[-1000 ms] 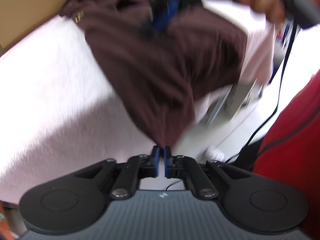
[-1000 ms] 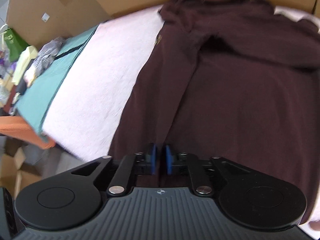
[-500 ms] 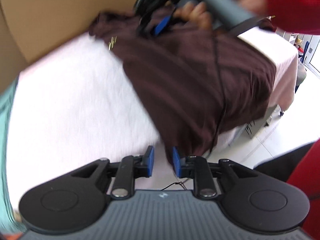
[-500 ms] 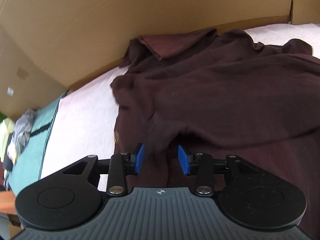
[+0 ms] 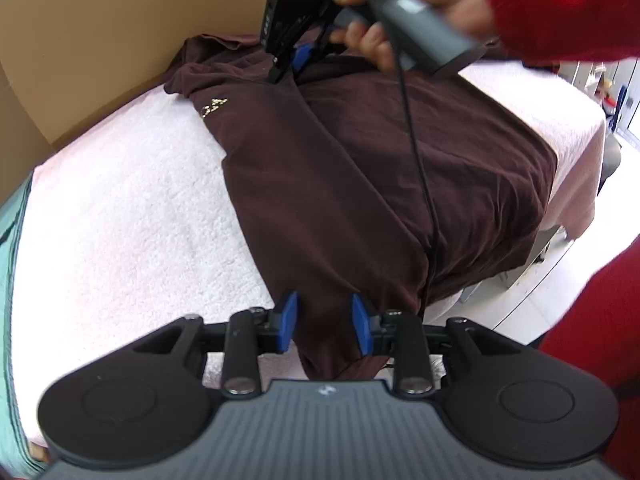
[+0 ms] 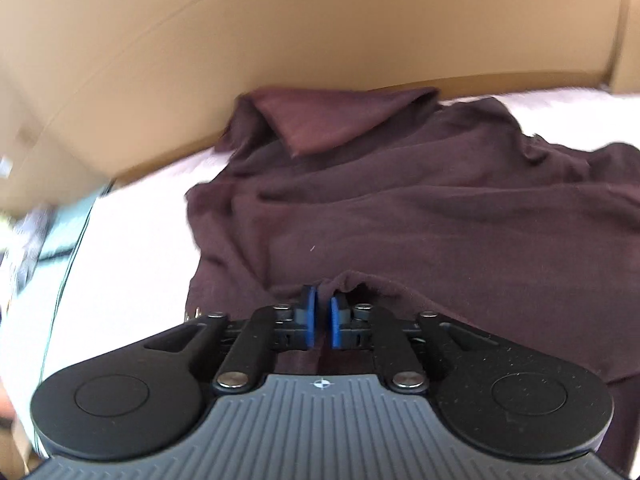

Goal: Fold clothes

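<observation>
- Pale pink towelling surface (image 5: 120, 216) backed by a tall cardboard wall (image 6: 280, 40); green cloth (image 5: 6, 248) at the left edge, bare floor off the right end.
- Left gripper (image 5: 324, 322): jaws well apart, gripping nothing. Near hem of the maroon shirt (image 5: 360, 184) lies loose between the blue pads.
- Right gripper (image 6: 323, 322): jaws nearly together, only a narrow slot left. A ridge of the same shirt (image 6: 400, 216) bunches at the pad tips; cannot tell whether cloth is truly pinched. Seen from the left wrist at the far end of the garment (image 5: 298, 58), held in a hand (image 5: 416, 4) with a red sleeve (image 5: 560, 8).
- Shirt spread lengthwise over the pink surface, near end draping off the near edge, right side falling off the right edge. Gold emblem (image 5: 212, 107) towards the far left. Collar (image 6: 340, 120) turned up against the cardboard.
- A long panel lies doubled along the middle, so judged to be mid-fold; far end bunched, not yet a tidy packet.
- Next move judged to call for: a firm hold at the far end, closing of the left jaws on the near hem, both ends then carried together evenly.
- Black cable (image 5: 416, 152) trails across the cloth; risk of snagging.
</observation>
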A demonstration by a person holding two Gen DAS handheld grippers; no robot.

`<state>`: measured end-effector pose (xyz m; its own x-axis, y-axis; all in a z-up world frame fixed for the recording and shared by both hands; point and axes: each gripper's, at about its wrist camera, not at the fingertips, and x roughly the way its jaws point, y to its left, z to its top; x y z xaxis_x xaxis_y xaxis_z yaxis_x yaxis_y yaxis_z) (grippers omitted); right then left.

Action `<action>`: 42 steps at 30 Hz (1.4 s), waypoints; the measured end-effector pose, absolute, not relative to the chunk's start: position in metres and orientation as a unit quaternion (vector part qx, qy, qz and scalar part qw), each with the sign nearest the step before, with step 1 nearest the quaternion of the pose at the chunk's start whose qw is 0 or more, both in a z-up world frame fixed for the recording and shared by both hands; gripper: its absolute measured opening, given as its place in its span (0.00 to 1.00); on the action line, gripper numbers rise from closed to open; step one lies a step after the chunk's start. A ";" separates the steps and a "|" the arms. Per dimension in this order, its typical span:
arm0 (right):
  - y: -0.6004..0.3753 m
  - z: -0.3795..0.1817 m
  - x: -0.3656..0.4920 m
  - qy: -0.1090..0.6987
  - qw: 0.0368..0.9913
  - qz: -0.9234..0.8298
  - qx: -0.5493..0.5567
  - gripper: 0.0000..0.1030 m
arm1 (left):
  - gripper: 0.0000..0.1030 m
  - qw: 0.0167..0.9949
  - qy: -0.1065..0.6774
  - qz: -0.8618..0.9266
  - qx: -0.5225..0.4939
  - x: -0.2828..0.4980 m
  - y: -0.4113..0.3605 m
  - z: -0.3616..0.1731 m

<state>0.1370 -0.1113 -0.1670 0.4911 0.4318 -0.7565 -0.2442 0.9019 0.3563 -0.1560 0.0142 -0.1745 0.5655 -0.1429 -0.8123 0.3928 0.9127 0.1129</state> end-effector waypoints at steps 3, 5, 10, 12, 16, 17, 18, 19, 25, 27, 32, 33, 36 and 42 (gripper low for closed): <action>-0.133 -0.151 0.118 0.456 0.861 0.204 0.095 0.26 | 0.42 0.873 0.445 -0.147 0.137 -0.155 0.012 -0.174; -0.143 -0.138 0.098 0.441 0.855 0.250 0.110 0.23 | 0.45 0.873 0.448 -0.143 0.129 -0.154 0.011 -0.174; -0.093 -0.138 0.095 0.450 0.813 0.364 0.059 0.22 | 0.45 0.874 0.454 -0.132 0.112 -0.153 0.010 -0.174; -0.070 -0.152 0.109 0.469 0.803 0.366 0.041 0.20 | 0.45 0.874 0.456 -0.131 0.109 -0.153 0.008 -0.174; -0.056 -0.176 0.152 0.489 0.812 0.313 0.057 0.00 | 0.45 0.874 0.459 -0.129 0.099 -0.155 0.004 -0.173; -0.056 -0.176 0.162 0.489 0.814 0.308 0.066 0.00 | 0.45 0.873 0.460 -0.128 0.096 -0.156 0.004 -0.173; -0.055 -0.177 0.171 0.489 0.815 0.302 0.074 0.00 | 0.45 0.873 0.461 -0.128 0.094 -0.156 0.003 -0.173; -0.053 -0.176 0.178 0.485 0.818 0.299 0.076 0.00 | 0.45 0.873 0.461 -0.127 0.091 -0.156 0.002 -0.173; -0.037 -0.166 0.176 0.455 0.836 0.307 0.005 0.00 | 0.47 0.874 0.463 -0.126 0.081 -0.158 -0.001 -0.172; -0.046 -0.156 0.160 0.440 0.837 0.325 0.004 0.10 | 0.41 0.875 0.464 -0.121 0.069 -0.154 0.004 -0.168; -0.063 -0.153 0.111 0.451 0.809 0.377 0.001 0.18 | 0.39 0.879 0.449 -0.129 0.097 -0.154 0.013 -0.160; -0.065 -0.158 0.105 0.464 0.801 0.378 -0.001 0.18 | 0.39 0.874 0.455 -0.135 0.107 -0.153 0.013 -0.163; -0.075 -0.175 0.101 0.481 0.807 0.342 0.004 0.15 | 0.43 0.865 0.456 -0.156 0.142 -0.157 0.010 -0.170; -0.108 -0.162 0.085 0.483 0.809 0.326 0.078 0.18 | 0.45 0.857 0.447 -0.192 0.170 -0.165 0.017 -0.169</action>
<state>0.0853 -0.1079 -0.1623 0.3211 0.6018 -0.7312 -0.4520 0.7759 0.4401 -0.1652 0.0172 -0.1694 0.5273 -0.1765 -0.8311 0.4802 0.8689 0.1201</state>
